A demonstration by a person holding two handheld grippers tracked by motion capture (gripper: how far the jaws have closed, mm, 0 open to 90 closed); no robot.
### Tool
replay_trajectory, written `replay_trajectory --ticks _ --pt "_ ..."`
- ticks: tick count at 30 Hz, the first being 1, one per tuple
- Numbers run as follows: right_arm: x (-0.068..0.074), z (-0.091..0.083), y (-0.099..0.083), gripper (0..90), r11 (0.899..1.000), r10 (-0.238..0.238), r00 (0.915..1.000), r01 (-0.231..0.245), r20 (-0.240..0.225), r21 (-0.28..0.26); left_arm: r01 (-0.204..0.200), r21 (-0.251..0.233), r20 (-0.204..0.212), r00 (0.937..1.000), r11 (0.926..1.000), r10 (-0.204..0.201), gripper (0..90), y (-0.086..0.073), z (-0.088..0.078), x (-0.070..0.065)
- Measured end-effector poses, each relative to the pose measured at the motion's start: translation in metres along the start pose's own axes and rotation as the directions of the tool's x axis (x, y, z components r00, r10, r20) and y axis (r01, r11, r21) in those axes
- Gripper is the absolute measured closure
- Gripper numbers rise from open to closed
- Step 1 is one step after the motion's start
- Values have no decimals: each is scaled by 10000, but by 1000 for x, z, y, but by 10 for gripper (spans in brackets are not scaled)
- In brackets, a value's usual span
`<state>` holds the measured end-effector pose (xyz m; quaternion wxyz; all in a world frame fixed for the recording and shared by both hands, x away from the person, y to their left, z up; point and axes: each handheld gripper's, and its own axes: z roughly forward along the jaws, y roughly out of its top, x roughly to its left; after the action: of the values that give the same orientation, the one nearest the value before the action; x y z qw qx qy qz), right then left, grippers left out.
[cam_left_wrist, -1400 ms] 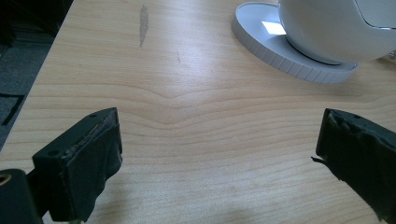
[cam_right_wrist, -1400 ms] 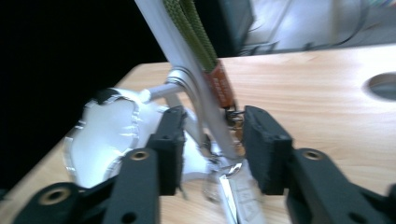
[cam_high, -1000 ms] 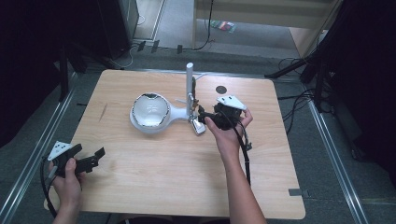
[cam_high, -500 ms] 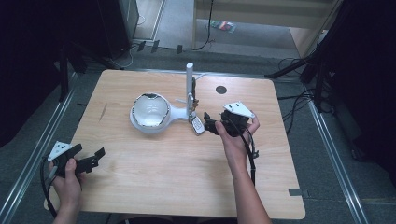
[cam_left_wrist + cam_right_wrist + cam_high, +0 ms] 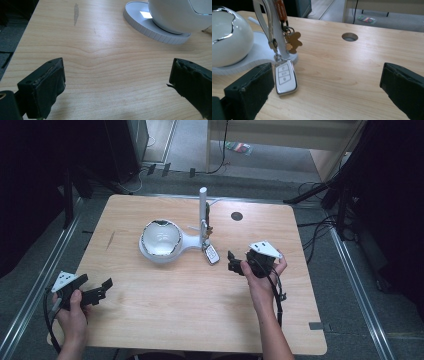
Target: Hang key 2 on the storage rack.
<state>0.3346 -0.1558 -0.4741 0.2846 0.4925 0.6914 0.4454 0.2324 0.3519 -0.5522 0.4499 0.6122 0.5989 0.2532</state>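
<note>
Right gripper, hand-held, at about 3 o'clock from the table's centre in the high view: jaws spread wide with nothing between them, tips pointing toward 9 o'clock at the car key. In the right gripper view both black jaws rise at the lower corners with bare wood between them. Left gripper, hand-held, at about 8 o'clock near the table's front-left corner: jaws likewise parted and empty, resting low over the wood, well apart from every other item.

Item 1. Table, light wood, rounded corners, with a round cable hole at about 1 o'clock. A faint dark streak marks the wood toward 10 o'clock.

Item 2. White stand, near centre, slightly toward 11 o'clock: a rounded egg-shaped bowl with a jagged chrome-edged opening, seated on a flat ribbed disc base (the base shows plainly in the left gripper view, at 1 o'clock of that frame). A neck joins it to an upright white post at the bowl's 3 o'clock.

Item 3. Car key, white fob with three buttons and a chrome rim, lying flat on the wood at the foot of the post, just beside the right gripper's left-hand jaw and not touching it, so far as can be told. It is joined by a ring to a strap hanging from the post.

Item 4. Brown bear-shaped charm, hanging from an orange tag against the post, above the key.
</note>
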Motion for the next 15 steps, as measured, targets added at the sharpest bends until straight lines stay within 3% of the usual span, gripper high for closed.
replay_trajectory --ticks 15 --pt "-30 -25 -26 0 9993 356 9990 -359 254 130 -66 39 -16 10000 10000 66 7 0 0 0"
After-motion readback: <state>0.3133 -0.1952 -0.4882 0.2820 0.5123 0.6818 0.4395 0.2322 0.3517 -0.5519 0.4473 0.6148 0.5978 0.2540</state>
